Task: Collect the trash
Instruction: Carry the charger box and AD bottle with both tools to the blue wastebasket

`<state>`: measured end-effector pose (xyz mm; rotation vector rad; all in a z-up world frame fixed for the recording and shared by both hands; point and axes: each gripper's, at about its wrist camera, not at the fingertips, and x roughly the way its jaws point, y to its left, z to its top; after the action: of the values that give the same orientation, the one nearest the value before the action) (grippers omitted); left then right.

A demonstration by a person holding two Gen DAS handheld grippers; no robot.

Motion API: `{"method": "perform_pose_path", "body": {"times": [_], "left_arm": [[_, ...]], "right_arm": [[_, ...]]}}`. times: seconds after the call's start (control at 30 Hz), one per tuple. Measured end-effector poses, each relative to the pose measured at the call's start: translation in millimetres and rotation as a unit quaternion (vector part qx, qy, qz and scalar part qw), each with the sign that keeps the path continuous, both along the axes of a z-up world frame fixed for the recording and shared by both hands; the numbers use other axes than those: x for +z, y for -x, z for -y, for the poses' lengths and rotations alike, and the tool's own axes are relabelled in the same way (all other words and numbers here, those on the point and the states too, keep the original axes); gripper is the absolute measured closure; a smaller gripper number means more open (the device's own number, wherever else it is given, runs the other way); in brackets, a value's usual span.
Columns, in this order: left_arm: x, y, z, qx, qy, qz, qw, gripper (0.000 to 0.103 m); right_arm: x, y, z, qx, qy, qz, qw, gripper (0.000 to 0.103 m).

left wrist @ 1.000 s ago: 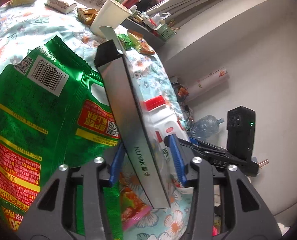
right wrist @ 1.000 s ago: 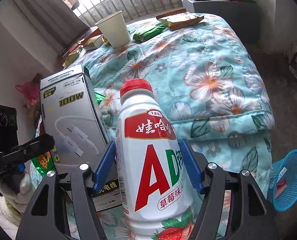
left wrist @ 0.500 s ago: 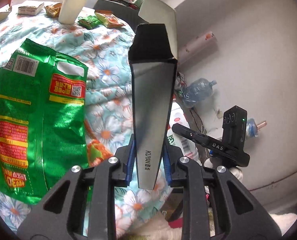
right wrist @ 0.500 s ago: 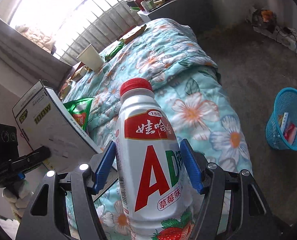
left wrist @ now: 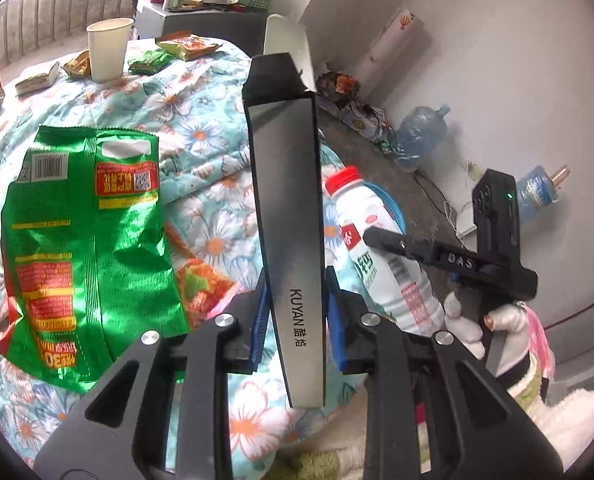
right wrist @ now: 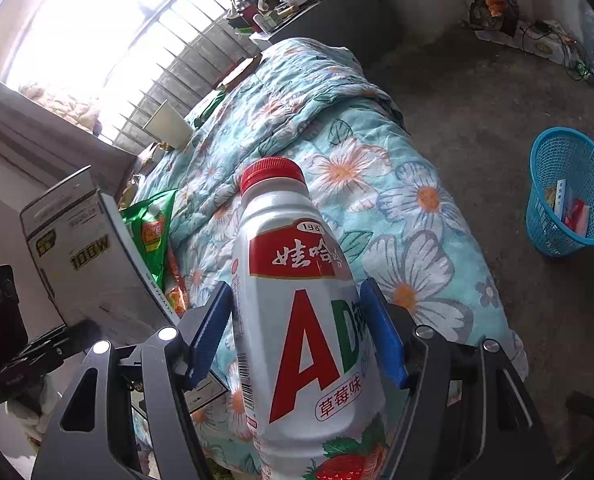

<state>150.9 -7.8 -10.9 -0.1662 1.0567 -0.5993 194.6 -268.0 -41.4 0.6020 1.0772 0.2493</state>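
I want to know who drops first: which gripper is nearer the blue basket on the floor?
Right. The right gripper, holding the bottle, is on the blue basket's side; the left gripper with the box sits farther off.

blown-out window (right wrist: 109,40) glare, fisheye-curved edges, dark vignette corners

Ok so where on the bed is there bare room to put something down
The quilt lies bare across its near corner, between the green snack bag and the edge facing the blue basket. Also bare: the strip between that bag and the paper cup. Around the cup, small wrappers crowd the far end.
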Motion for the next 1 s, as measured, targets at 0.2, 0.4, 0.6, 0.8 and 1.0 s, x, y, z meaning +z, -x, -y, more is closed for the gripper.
{"method": "perform_pose_path", "body": {"times": [0.2,0.4,0.6,0.8,1.0], "left_arm": [[-21,-31,22,0.027,-0.005,0.008,0.9996,0.079],[-27,-36,31,0.031,-0.010,0.008,0.9994,0.079],[-30,-37,40,0.024,-0.029,0.023,0.9990,0.078],[-29,-34,48,0.019,-0.047,0.040,0.9979,0.078],[-29,-33,54,0.013,-0.054,0.049,0.9972,0.078]], "right_arm": [[-3,-1,2,-0.009,-0.005,-0.007,1.000,0.038],[-5,-3,5,-0.001,-0.013,-0.017,1.000,0.038],[-5,-5,3,0.017,-0.006,-0.030,0.999,0.037],[-4,-8,-4,0.037,0.007,-0.039,0.999,0.036],[-4,-8,-8,0.045,0.014,-0.037,0.998,0.036]]}}
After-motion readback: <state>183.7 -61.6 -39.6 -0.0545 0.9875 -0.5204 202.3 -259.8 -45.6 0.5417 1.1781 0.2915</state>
